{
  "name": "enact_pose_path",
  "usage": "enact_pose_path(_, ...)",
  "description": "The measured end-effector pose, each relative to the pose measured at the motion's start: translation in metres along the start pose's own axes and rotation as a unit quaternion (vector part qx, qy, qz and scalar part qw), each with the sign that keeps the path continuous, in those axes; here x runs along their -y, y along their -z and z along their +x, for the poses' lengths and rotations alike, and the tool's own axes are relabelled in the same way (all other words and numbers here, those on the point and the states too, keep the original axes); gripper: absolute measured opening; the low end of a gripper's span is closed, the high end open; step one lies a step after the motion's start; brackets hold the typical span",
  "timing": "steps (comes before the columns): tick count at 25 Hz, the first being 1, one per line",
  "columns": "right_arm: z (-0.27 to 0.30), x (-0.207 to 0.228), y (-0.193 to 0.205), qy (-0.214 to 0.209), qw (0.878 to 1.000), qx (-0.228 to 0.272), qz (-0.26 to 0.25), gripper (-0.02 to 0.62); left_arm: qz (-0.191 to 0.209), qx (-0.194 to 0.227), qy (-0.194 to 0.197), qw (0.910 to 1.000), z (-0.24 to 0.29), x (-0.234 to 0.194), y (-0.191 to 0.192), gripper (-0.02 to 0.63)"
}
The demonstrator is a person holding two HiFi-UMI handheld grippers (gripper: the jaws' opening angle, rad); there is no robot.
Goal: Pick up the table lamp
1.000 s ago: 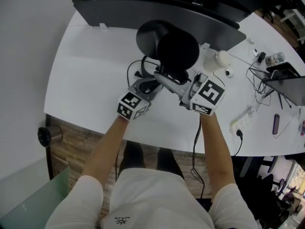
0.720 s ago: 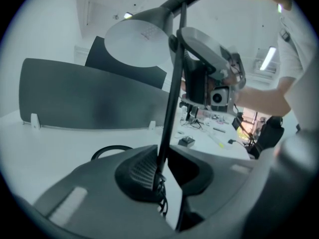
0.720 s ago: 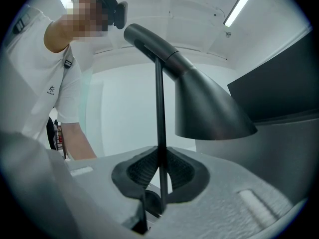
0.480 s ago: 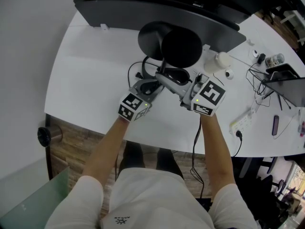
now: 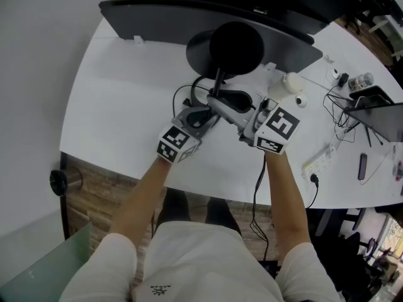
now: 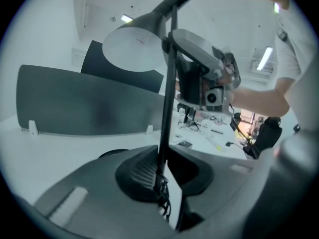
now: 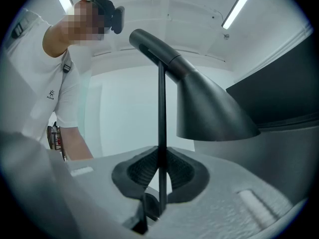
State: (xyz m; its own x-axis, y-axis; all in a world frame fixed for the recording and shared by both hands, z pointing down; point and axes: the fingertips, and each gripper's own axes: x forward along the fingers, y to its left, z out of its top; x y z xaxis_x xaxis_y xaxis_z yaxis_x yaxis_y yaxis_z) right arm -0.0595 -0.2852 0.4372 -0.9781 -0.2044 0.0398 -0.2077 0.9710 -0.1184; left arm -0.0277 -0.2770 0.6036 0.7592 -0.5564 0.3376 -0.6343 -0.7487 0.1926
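The black table lamp has a round shade [image 5: 236,47], a thin stem [image 5: 216,83] and a disc base [image 5: 196,50] half hidden under the shade. My left gripper [image 5: 210,114] reaches in from the left and my right gripper [image 5: 221,104] from the right, and both are shut on the stem. In the left gripper view the stem [image 6: 166,108] rises between the pads toward the shade [image 6: 134,49], with the right gripper [image 6: 204,78] clamped higher up. In the right gripper view the stem [image 7: 161,128] is pinched between the ribbed pads below the cone shade [image 7: 209,108].
A dark divider panel [image 5: 170,14] runs along the far side of the white table [image 5: 119,99]. The lamp's black cable [image 5: 187,96] loops by the left gripper. A white bottle [image 5: 291,80], a power strip [image 5: 322,159], a phone [image 5: 363,167] and more cables lie to the right.
In the head view the lamp's shade has shifted away from me toward the divider and now overlaps it. Both grippers have stayed on the stem, almost in place.
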Motion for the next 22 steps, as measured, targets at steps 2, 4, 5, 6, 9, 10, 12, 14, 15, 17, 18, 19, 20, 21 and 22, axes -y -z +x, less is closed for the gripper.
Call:
enact_pose_path(2,0.0,-0.001,-0.006,-0.001,1.0,0.002,-0.004,0.038,0.002,0.003,0.0,1.0,-0.001,0.0,-0.005,0.054)
enact_pose_path(4,-0.001,-0.002,-0.012,-0.002,1.0,0.005,-0.008,0.038,0.005,0.007,0.001,1.0,-0.003,0.0,-0.011,0.054)
enact_pose_path(5,-0.001,-0.003,-0.015,-0.002,1.0,0.006,-0.01,0.038,0.007,0.009,0.001,0.9999,-0.004,0.001,-0.014,0.054)
enact_pose_path(6,-0.001,-0.003,-0.018,-0.003,1.0,0.007,-0.013,0.038,0.008,0.011,0.001,0.9999,-0.005,0.002,-0.018,0.054)
enact_pose_path(9,-0.002,-0.006,-0.029,-0.003,1.0,0.01,-0.02,0.037,0.011,0.017,0.001,0.9998,-0.007,0.003,-0.028,0.054)
enact_pose_path(10,-0.002,-0.007,-0.033,-0.004,1.0,0.012,-0.022,0.037,0.013,0.02,0.0,0.9997,-0.009,0.004,-0.032,0.054)
enact_pose_path(12,-0.001,-0.01,-0.041,-0.004,1.0,0.015,-0.026,0.037,0.016,0.026,-0.001,0.9995,-0.013,0.005,-0.039,0.054)
enact_pose_path(14,-0.002,-0.013,-0.049,-0.004,0.999,0.019,-0.029,0.037,0.02,0.03,-0.002,0.9993,-0.017,0.007,-0.047,0.054)
enact_pose_path(15,-0.003,-0.014,-0.053,-0.004,0.999,0.022,-0.03,0.037,0.023,0.032,-0.002,0.9992,-0.018,0.009,-0.05,0.054)
enact_pose_path(17,-0.006,-0.017,-0.061,-0.004,0.999,0.027,-0.031,0.037,0.028,0.036,-0.001,0.999,-0.021,0.013,-0.058,0.054)
enact_pose_path(18,-0.007,-0.019,-0.065,-0.004,0.999,0.029,-0.031,0.037,0.03,0.038,-0.002,0.9988,-0.024,0.014,-0.061,0.054)
enact_pose_path(19,-0.008,-0.02,-0.069,-0.005,0.999,0.031,-0.032,0.037,0.032,0.04,-0.002,0.9987,-0.026,0.016,-0.064,0.052)
enact_pose_path(20,-0.009,-0.022,-0.072,-0.006,0.999,0.033,-0.033,0.035,0.034,0.042,-0.003,0.9986,-0.028,0.017,-0.067,0.052)
enact_pose_path(21,-0.01,-0.023,-0.076,-0.006,0.999,0.035,-0.034,0.035,0.035,0.044,-0.003,0.9984,-0.03,0.019,-0.07,0.052)
enact_pose_path(22,-0.011,-0.025,-0.08,-0.006,0.999,0.036,-0.036,0.035,0.037,0.046,-0.003,0.9982,-0.031,0.021,-0.074,0.052)
